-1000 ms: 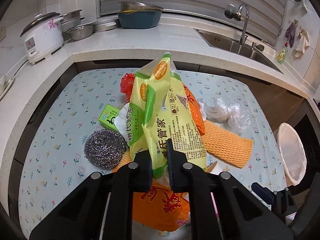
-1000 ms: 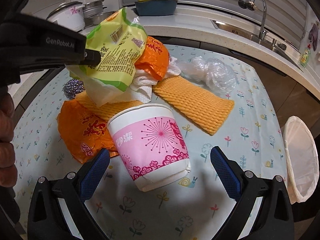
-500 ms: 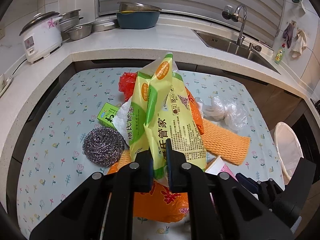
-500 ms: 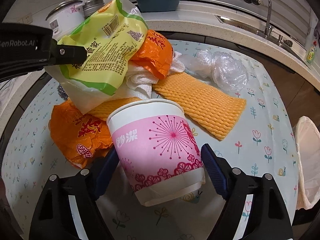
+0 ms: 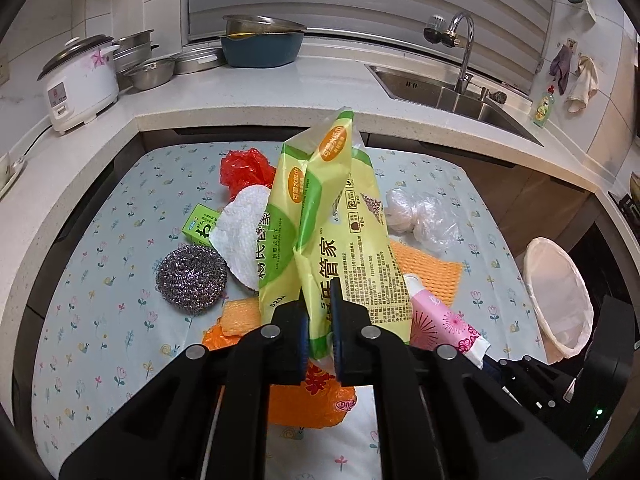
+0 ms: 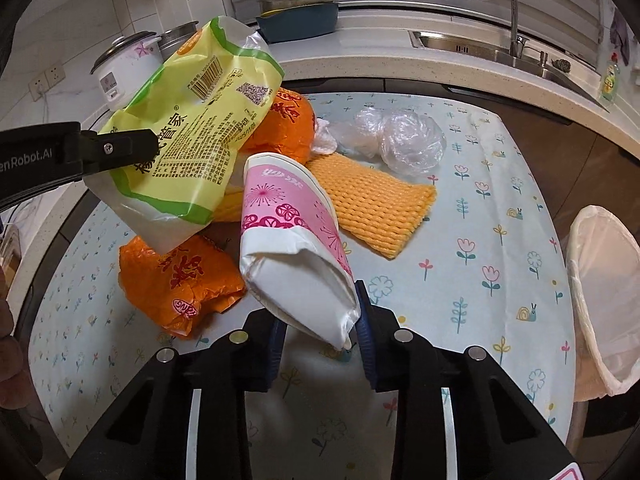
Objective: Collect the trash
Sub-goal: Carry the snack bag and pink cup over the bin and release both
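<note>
Two items are in my grip at once. On the left, my left gripper (image 5: 319,328) is clamped on the lower edge of the yellow-green wrapper (image 5: 336,224), which hangs clear of the pile; I hold it by one edge so that the limp film trails free and does not drag the other litter. To its right, my right gripper (image 6: 320,334) has just been closing, and its jaws now pinch the base of the pink paper cup (image 6: 292,240), crushing it flat. In my judgement the crushed base gives the pads a firmer purchase than a round wall would.

Remaining trash lies on the floral tablecloth (image 6: 500,280), left to right: steel scourer (image 5: 191,278), green carton (image 5: 200,229), white paper towel (image 5: 244,236), orange wrappers (image 6: 180,280), orange foam net (image 6: 376,208), clear plastic bag (image 6: 404,140).

At the far right, the lined bin (image 6: 604,292) stands beside the table, near edge. Its liner shows no contents from here. I judge both held items are destined for it.
</note>
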`<state>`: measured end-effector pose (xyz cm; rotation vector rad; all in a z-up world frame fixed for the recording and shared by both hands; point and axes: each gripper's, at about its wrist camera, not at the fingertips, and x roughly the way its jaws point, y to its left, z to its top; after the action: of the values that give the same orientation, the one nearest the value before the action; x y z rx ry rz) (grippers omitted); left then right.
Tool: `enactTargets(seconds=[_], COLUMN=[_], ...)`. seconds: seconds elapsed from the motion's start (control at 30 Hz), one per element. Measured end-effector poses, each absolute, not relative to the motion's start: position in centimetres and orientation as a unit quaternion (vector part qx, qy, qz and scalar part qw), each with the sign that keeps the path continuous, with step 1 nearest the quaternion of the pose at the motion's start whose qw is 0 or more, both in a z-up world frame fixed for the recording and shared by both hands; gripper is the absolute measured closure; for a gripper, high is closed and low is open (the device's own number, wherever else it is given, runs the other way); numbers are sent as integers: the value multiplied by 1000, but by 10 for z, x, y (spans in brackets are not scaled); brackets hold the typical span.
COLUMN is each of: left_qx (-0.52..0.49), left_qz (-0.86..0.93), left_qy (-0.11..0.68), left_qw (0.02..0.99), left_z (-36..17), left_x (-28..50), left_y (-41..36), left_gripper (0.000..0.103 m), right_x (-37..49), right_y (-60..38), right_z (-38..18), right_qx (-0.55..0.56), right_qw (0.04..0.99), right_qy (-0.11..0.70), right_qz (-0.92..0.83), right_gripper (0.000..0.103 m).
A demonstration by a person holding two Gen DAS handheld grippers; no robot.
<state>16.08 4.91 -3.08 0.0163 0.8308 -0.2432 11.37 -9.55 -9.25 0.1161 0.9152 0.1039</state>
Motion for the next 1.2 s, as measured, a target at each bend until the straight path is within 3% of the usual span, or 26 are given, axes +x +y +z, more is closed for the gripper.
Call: enactTargets(seconds=[0.1,0.23,0.33,0.4,0.43,0.7,1.2], left_qx=[11,15,17,18,18,13,27], left_qz=[-120,-122,-122,-122,-122,-129,-198], left_qy=[407,410,415,416,416,410,371], left_qw=[906,904,902,901,901,903,907], left_z=[-34,-38,-41,-42,-42,-33,8], left_x=[158,156,157,157,157,147,106], left_y=[46,43,43,43,43,40,-24], left_gripper=[95,95,95,95,95,96,96], right_x=[114,116,120,121,121,106,48], right_y=[-98,-95,-89,-85,-84,-104,-183], right_z=[-94,-92,-90,-88,-88,-74,-8], right_qx=[60,59,49,37,33,65,91], right_qw=[893,896,900,901,901,905,935], right_qy=[444,436,430,428,429,418,341], right_qz=[51,52,57,59,57,50,-21], right_gripper=[71,52,51,55,62,77,78])
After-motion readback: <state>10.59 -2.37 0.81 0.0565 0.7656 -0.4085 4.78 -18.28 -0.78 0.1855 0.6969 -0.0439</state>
